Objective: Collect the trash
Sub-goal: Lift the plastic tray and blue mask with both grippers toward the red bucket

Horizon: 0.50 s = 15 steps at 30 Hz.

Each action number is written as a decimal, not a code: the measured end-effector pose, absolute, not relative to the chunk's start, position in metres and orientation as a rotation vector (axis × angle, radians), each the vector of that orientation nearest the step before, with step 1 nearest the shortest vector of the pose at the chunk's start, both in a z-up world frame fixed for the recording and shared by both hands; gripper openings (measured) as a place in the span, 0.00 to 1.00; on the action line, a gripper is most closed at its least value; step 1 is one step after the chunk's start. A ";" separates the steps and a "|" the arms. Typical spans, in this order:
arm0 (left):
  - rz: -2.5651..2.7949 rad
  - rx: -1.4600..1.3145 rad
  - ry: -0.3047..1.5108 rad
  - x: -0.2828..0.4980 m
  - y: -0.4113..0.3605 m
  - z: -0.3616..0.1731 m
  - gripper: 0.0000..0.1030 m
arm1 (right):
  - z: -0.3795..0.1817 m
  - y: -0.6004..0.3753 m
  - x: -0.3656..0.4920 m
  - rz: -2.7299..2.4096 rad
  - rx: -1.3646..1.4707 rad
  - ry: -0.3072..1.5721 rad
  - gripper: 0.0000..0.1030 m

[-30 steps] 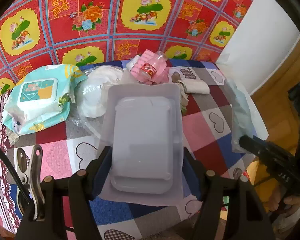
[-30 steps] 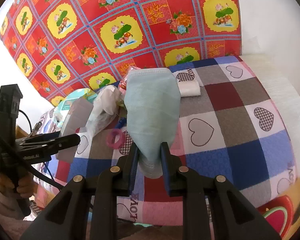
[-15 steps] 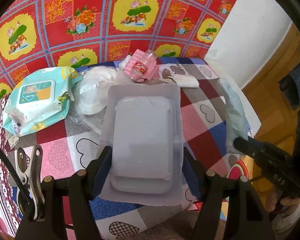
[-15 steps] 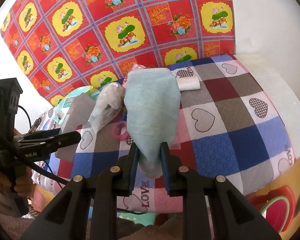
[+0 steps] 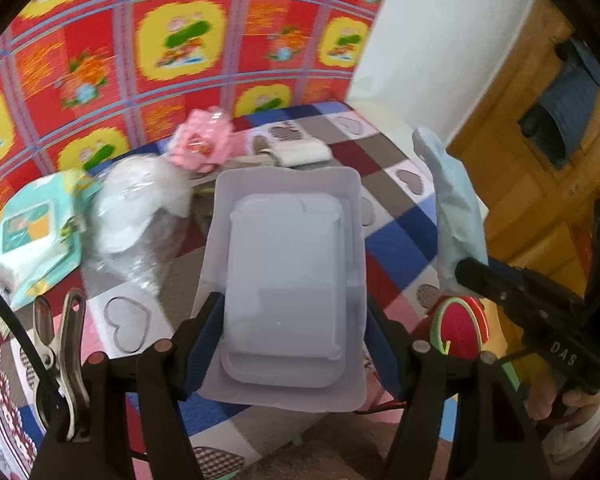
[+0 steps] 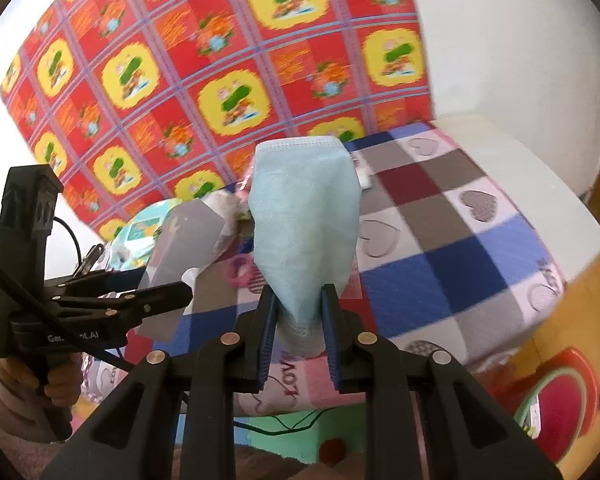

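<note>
My left gripper (image 5: 292, 320) is shut on a white plastic blister tray (image 5: 288, 276), held flat above the table's near edge. My right gripper (image 6: 300, 312) is shut on a light blue face mask (image 6: 304, 220) that stands up between its fingers. From the left wrist view the mask (image 5: 456, 208) hangs at the right, clamped in the right gripper (image 5: 472, 272). From the right wrist view the tray (image 6: 180, 248) shows at the left, in the left gripper (image 6: 172, 300). A pink wrapper with a small bottle (image 5: 200, 144), a clear bag of white pads (image 5: 136, 204) and a folded tissue (image 5: 300, 154) lie on the table.
A wet wipes pack (image 5: 32, 232) lies at the table's left. The checked heart tablecloth (image 6: 452, 240) covers the table, backed by a red and yellow flowered cloth (image 6: 220, 60). A watermelon-patterned object (image 6: 556, 392) sits low at the right. A wooden door (image 5: 540, 120) stands to the right.
Both grippers have drawn back and up from the table with their loads still held. The table looks farther off and the floor and watermelon object have come into view.
</note>
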<state>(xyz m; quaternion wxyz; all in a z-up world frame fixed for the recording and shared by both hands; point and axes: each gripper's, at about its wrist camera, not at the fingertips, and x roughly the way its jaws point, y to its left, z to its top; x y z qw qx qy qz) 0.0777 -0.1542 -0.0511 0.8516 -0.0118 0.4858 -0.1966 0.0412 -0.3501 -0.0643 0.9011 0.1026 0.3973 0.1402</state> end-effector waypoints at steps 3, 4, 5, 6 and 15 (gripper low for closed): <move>-0.452 0.003 1.019 0.077 -0.172 -0.048 0.69 | -0.064 -0.369 0.030 0.246 0.238 0.807 0.22; -0.462 0.011 1.018 0.077 -0.177 -0.047 0.68 | -0.064 -0.376 0.027 0.234 0.249 0.804 0.22; -0.474 0.019 1.018 0.077 -0.182 -0.046 0.68 | -0.065 -0.381 0.024 0.223 0.257 0.802 0.22; -0.487 0.027 1.017 0.077 -0.188 -0.045 0.68 | -0.065 -0.388 0.020 0.205 0.268 0.798 0.22; -0.616 0.084 1.006 0.071 -0.265 -0.043 0.68 | -0.072 -0.451 -0.015 0.061 0.329 0.800 0.22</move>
